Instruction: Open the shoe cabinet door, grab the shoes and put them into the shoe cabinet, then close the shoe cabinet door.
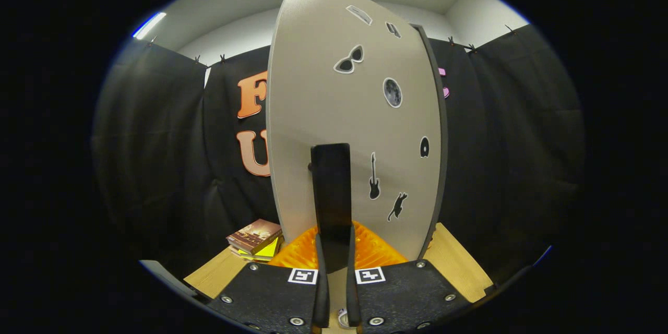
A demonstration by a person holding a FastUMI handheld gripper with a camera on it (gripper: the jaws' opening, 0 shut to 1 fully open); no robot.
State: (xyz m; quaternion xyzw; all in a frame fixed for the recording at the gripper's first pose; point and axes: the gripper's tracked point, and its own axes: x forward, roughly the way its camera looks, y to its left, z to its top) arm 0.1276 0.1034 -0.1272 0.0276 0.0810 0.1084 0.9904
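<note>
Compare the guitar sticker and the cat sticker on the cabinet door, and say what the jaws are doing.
The guitar sticker stands upright and narrow; the cat sticker is slanted and wider. The guitar sits nearer the handle, the cat lower, toward the door edge. Both are dark silhouettes with pale outlines. The gripper has its jaws shut on the handle.

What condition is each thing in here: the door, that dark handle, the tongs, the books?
Cabinet door: swung partly open, its stickered face toward the camera.
Door handle: upright dark bar, clamped between the fingers.
Tongs: shut on the door handle.
Books: stacked on the wooden surface, left of the door, untouched.
</note>
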